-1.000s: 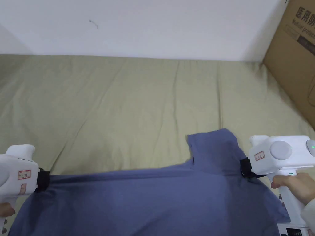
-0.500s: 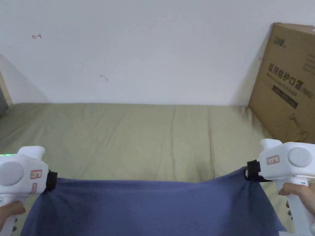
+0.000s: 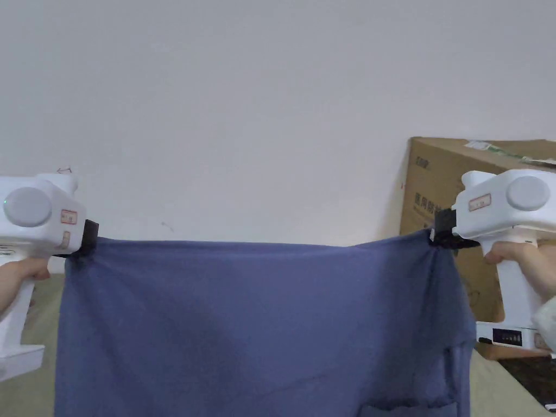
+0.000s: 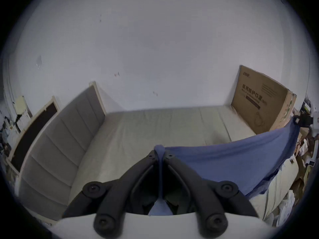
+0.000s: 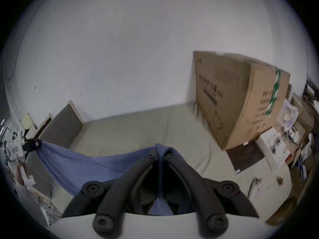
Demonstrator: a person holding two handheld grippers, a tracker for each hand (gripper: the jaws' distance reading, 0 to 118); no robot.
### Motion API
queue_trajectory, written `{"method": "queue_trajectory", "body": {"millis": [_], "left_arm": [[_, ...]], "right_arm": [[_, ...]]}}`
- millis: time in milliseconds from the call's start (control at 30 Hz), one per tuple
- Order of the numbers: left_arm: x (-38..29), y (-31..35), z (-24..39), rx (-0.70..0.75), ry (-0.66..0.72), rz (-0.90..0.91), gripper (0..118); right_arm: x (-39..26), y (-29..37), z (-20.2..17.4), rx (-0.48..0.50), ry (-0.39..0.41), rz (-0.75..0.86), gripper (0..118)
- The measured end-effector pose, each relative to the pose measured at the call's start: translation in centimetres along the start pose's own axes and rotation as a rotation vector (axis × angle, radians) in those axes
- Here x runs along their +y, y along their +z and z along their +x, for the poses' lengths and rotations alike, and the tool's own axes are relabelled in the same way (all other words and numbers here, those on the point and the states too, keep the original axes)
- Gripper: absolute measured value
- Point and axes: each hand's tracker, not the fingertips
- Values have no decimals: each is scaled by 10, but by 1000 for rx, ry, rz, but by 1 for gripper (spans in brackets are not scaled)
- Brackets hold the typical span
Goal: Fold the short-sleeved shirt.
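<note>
The blue short-sleeved shirt point(image 3: 260, 326) hangs in the air above the olive-green bed point(image 4: 155, 129), stretched flat between the two grippers, its top edge nearly level. The left gripper point(image 3: 89, 239) pinches one top corner — in the left gripper view both black jaws press together on a fold of blue cloth point(image 4: 159, 152). The right gripper point(image 3: 442, 234) clamps the opposite top corner, with cloth squeezed between its jaws in the right gripper view point(image 5: 159, 150). A hand point(image 3: 513, 258) grips the right tool's white handle. A cardboard box point(image 3: 434, 190) stands at the bed's right end, against the white wall point(image 3: 271, 108) — behind the shirt's right edge.
</note>
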Motion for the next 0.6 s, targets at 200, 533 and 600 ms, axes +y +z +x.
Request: {"method": "queue_trajectory", "body": {"millis": [200, 533, 600], "left_arm": [[104, -5, 4, 23, 43, 77, 2], [265, -1, -3, 90, 86, 272, 2], [280, 0, -4, 108, 91, 300, 2]], "right_arm": [[100, 9, -23, -46, 6, 100, 3], [261, 26, -73, -108, 3, 316, 3], [273, 36, -86, -115, 45, 354, 3]]}}
